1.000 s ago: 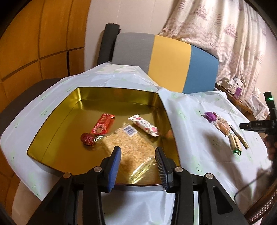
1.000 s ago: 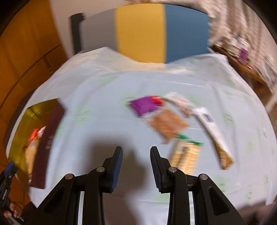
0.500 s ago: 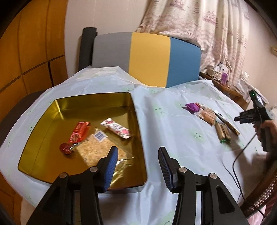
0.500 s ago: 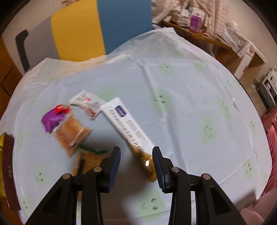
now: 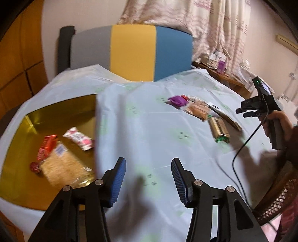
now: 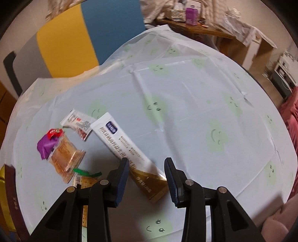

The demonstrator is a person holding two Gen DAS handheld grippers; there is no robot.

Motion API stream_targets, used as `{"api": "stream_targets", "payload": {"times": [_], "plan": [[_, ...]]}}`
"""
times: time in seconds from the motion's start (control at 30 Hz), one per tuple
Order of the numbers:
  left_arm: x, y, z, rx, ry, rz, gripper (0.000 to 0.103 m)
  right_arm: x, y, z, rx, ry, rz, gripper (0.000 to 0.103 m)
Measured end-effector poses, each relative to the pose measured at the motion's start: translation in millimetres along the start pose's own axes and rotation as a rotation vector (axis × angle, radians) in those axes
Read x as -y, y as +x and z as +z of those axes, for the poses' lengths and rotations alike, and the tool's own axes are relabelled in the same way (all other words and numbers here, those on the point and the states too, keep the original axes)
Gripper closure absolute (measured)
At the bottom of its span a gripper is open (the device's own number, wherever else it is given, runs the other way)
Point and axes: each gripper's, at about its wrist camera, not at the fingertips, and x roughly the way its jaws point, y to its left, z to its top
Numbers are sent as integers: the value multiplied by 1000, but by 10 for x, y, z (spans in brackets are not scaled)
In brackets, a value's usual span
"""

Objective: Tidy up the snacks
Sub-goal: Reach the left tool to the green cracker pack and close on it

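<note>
Blue-padded left gripper point(image 5: 148, 178) hanging with jaws apart and holding nothing, over pale tablecloth printed with green smiley faces point(image 5: 149, 130). Showing only in the left wrist view: gold metal tin point(image 5: 22, 189) lying just left of the fingers, containing a large clear bag of crumbly beige snack point(image 5: 63, 167), a red wrapped bar point(image 5: 46, 147), a round red sweet point(image 5: 35, 166) and a white-and-pink wrapped bar point(image 5: 78, 138).

Blue-padded right gripper point(image 6: 147, 176) also gaping wide, straddling the gold end of a long white-and-gold sachet point(image 6: 128, 150) lying on the cloth; touching or not, hard to tell. Sitting just left of it, a green-ended cracker pack point(image 6: 83, 178), partly hidden behind the left finger. Lying farther off, a clear-wrapped brown pastry point(image 6: 65, 160), a purple wrapper point(image 6: 46, 147) overlapping a small red one point(image 6: 55, 132), and a white-and-red packet point(image 6: 78, 123).

Standing beyond the table, a grey, yellow and blue chair back point(image 5: 130, 54); farther right, a wooden side table with a purple box point(image 6: 191, 14).
</note>
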Motion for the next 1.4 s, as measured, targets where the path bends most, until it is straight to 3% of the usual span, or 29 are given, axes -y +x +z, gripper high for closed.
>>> {"api": "stream_targets", "payload": {"times": [0.47, 0.8, 1.2, 1.4], "plan": [[803, 856, 518, -127, 100, -175, 52, 246, -8, 19, -19, 123, -38, 63], [1328, 1262, 674, -198, 155, -233, 47, 375, -7, 24, -31, 185, -47, 63], [1798, 1679, 786, -259, 185, -252, 47, 420, -15, 31, -28, 218, -20, 63], [1955, 1902, 748, -276, 231, -187, 48, 395, -25, 27, -29, 211, -10, 63]]}}
